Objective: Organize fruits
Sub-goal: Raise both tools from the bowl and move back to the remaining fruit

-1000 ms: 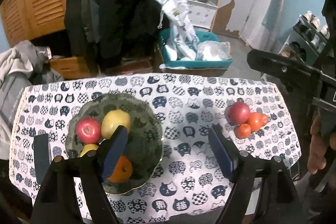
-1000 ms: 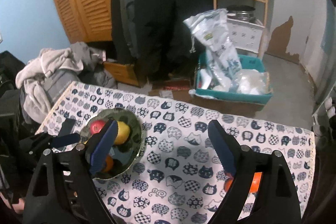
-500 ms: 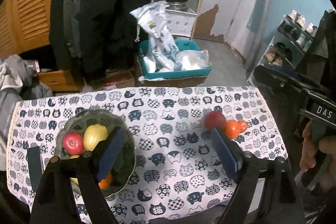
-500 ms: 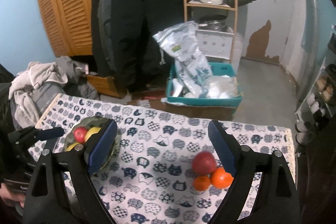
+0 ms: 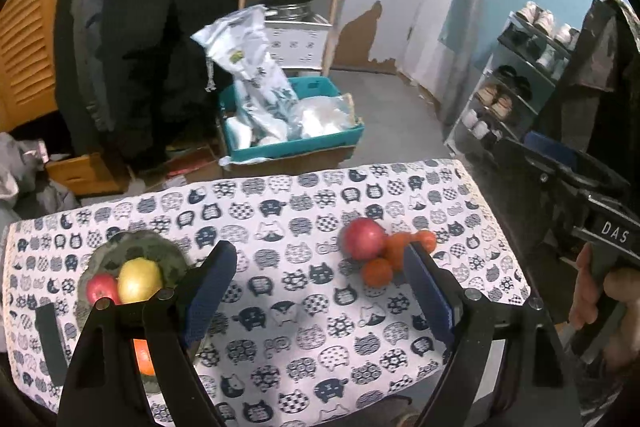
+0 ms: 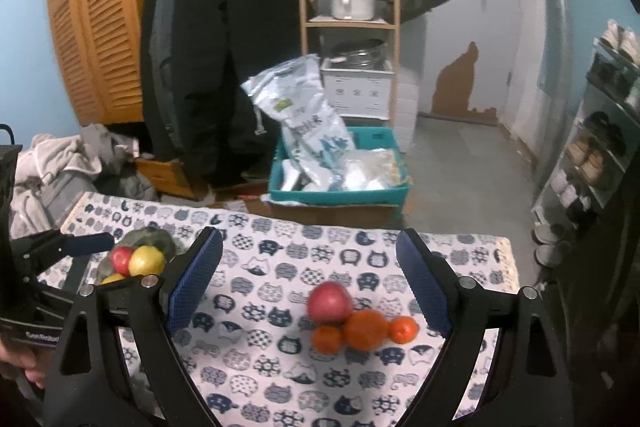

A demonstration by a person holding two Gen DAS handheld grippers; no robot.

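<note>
A red apple and three oranges lie together on the cat-print tablecloth, on its right side; the apple also shows in the left wrist view. A green bowl on the left holds a red apple, a yellow fruit and an orange. My left gripper is open and empty above the table's middle. My right gripper is open and empty, above and in front of the loose fruit.
Beyond the table's far edge stands a teal crate with plastic bags on a cardboard box. Dark coats hang behind, next to a wooden shelf with pots. Clothes pile at the left, a shoe rack at the right.
Both grippers have pulled back and turned right, so the loose fruit has come into view between the right gripper's fingers. Both stay open. No fruit has moved.
</note>
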